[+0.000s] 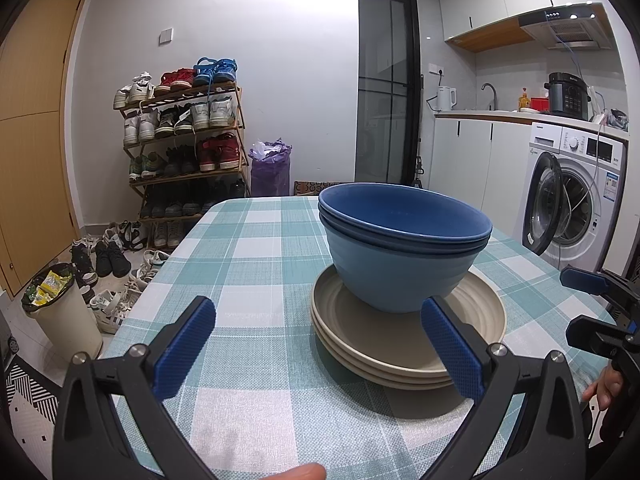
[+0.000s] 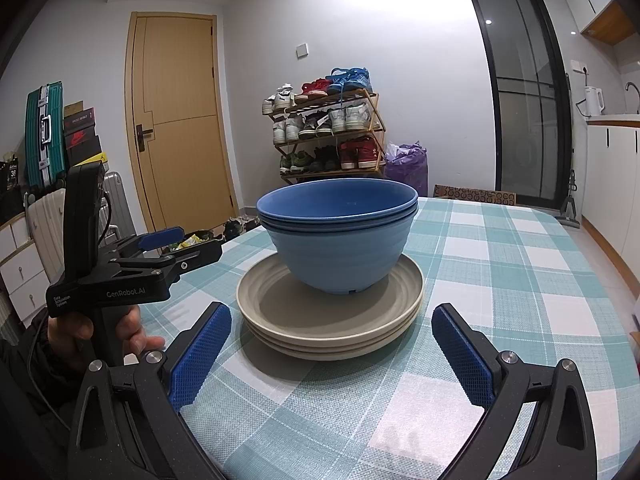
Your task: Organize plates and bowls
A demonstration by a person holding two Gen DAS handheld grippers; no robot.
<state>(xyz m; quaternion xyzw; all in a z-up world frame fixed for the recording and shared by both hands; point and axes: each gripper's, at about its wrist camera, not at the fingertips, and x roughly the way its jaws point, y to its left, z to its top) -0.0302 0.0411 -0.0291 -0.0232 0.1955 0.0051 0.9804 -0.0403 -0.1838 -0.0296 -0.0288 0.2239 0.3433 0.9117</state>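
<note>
1. I am holding my left hand-held gripper spread wide and empty, hovering low over the surface; its right pad is overlapping the near rim of the plate stack in my view, though I cannot tell whether it is touching.
2. I am holding my right hand-held gripper spread wide and empty too, pointing straight at the plate stack, with both pads standing clear of the rim on either side.
3. The beige plates are sitting stacked on the checked cloth, and the blue bowls are nesting upright on the middle of the top plate; three plates and two or three bowls, as far as I can count the rims.
4. Taking the plate stack as my landmark: it is lying dead ahead of the right hand-held gripper, and ahead but off to the right of the left one. The stack is round, so no long axis is mattering here.
5. I am judging the right one better lined up for whatever comes next, and the piling looks largely done.
6. Beyond the plate stack, a shoe rack is standing against the far wall.
</note>
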